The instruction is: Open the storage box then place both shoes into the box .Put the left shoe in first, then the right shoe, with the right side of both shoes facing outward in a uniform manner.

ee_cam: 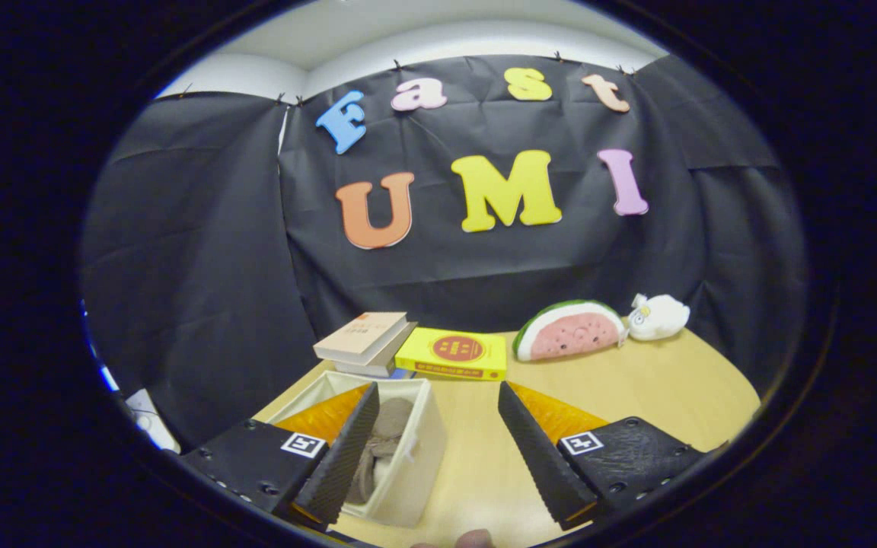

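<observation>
- Wooden table (636, 396) fills the lower middle of the frame, with black cloth hanging behind it.
- The gripper (438, 449) sits at the bottom centre with its fingers spread wide apart, holding nothing; bare table shows between them.
- A cream fabric storage box (416, 472) stands open at lower left of centre. The left finger (343, 457) crosses in front of it, so part of its opening is hidden.
- Inside the box lies a grey-brown shoe (387, 430), seen just right of the left finger; which way it faces I cannot tell.
- Beyond the box, mid-frame, are stacked books (366, 339) and, just to their right, a flat yellow box (454, 354).
- Further right near the cloth sit a watermelon-slice plush (569, 331) and a small white plush toy (659, 316), touching or nearly so.
- A fingertip (475, 539) shows at the very bottom edge, below the gap between the gripper's fingers.
</observation>
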